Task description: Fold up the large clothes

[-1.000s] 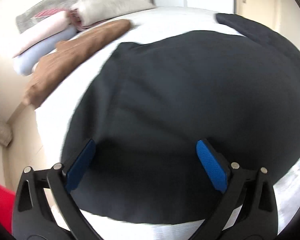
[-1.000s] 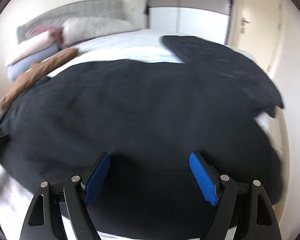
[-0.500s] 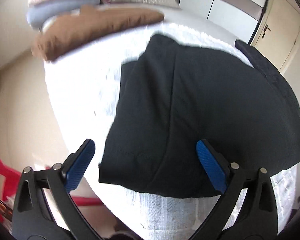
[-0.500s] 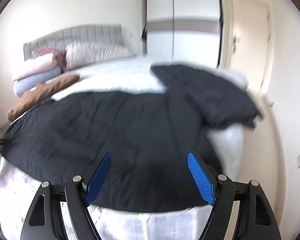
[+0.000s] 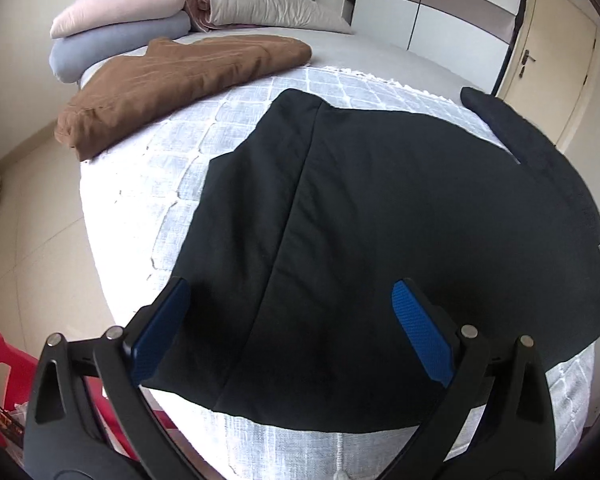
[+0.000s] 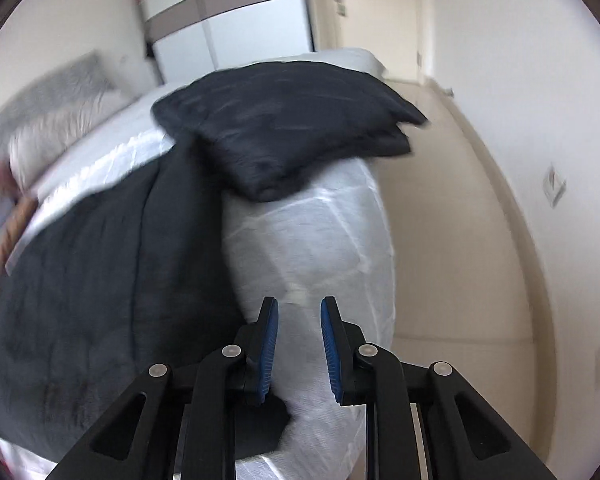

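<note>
Right tongs now closing, empty, off black garment; left tongs still released.

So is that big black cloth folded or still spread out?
Partly folded: the black cloth lies flat on the bed, its far end doubled over.

Black left gripper, right gripper; blue-padded jaws, silver screws.
</note>
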